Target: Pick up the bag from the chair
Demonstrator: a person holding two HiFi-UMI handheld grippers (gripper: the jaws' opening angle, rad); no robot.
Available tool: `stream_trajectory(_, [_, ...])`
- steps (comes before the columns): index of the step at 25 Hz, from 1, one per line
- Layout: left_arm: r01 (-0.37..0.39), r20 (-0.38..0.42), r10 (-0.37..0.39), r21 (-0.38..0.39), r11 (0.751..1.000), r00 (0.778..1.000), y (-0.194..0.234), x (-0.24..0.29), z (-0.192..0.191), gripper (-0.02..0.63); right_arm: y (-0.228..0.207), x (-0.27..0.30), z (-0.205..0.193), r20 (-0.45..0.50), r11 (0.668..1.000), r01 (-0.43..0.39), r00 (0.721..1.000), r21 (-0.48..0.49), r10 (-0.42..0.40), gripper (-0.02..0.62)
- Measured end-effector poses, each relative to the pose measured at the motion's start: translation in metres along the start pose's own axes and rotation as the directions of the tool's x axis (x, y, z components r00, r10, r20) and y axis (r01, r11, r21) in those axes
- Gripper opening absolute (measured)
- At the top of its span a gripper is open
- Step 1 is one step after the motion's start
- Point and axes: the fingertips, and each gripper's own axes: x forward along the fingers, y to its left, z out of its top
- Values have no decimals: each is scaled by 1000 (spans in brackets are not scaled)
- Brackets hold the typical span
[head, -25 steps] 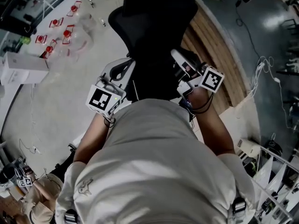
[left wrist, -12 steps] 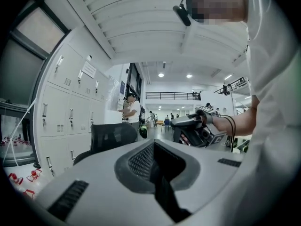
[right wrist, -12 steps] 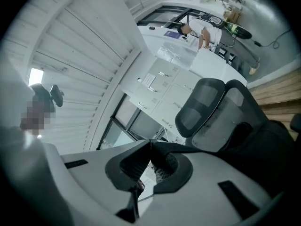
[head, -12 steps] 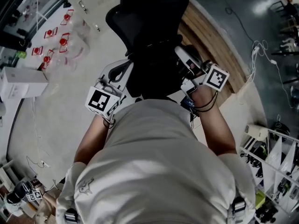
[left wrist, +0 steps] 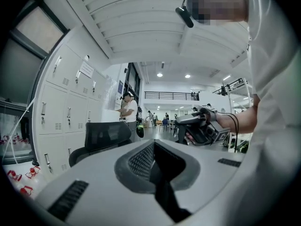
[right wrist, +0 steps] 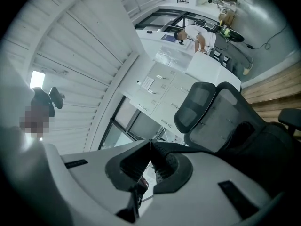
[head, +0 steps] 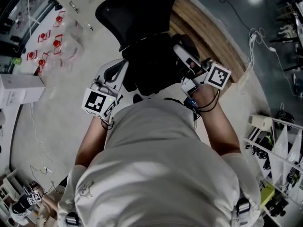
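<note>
A black office chair (head: pixel 135 8) stands right in front of me, its mesh back also showing in the left gripper view (left wrist: pixel 106 135) and the right gripper view (right wrist: pixel 221 117). A dark, bulky bag (head: pixel 151 72) lies on its seat, black against black, so its outline is hard to make out. My left gripper (head: pixel 120 67) is held at the bag's left edge and my right gripper (head: pixel 179 51) at its right edge. Whether either touches the bag is unclear. Each gripper's jaws meet at the tips, left (left wrist: pixel 153 142) and right (right wrist: pixel 150 142), with nothing between them.
A curved strip of wooden flooring (head: pixel 213 37) runs behind the chair. Clear plastic pieces with red marks (head: pixel 52 37) and a white box (head: pixel 19 89) lie to the left, cables (head: pixel 255 32) and shelving (head: pixel 279 145) to the right. White lockers (left wrist: pixel 61 98) line the wall, and people (left wrist: pixel 129 109) stand far off.
The head view has shifted, so the chair sits higher and further left in the picture. Both grippers stay at the bag's sides, the right one a little higher.
</note>
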Motion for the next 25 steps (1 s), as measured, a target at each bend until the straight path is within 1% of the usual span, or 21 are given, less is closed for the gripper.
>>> stream_trajectory(3, [-30, -6, 30, 7, 1000, 1000, -10, 5, -3, 7, 2, -13, -1, -29, 1000, -23, 999, 17, 24, 34])
stream_trajectory(8, [-86, -8, 86, -25, 996, 996, -19, 17, -12, 7, -2, -22, -10, -92, 998, -48, 994, 45, 52, 32])
stream_trajectory(12, [-125, -24, 124, -29, 992, 992, -27, 27, -22, 8, -11, -26, -18, -143, 996, -63, 987, 67, 72, 34])
stream_trajectory(14, [-145, -28, 144, -31, 989, 989, -50, 36, -24, 7, -13, -49, -16, -164, 995, -68, 983, 71, 79, 34])
stream_trajectory(18, [-186, -41, 185, -19, 982, 982, -112, 42, -28, 7, -8, -106, -10, -189, 993, -95, 976, 77, 108, 34])
stream_trajectory(22, [-236, -75, 235, -4, 972, 969, -137, 36, -35, 6, -11, -129, -12, -210, 990, -112, 969, 87, 129, 34])
stream_trajectory(25, [-254, -89, 252, -6, 967, 964, -151, 32, -40, 6, -14, -142, -17, -223, 989, -111, 966, 94, 129, 34])
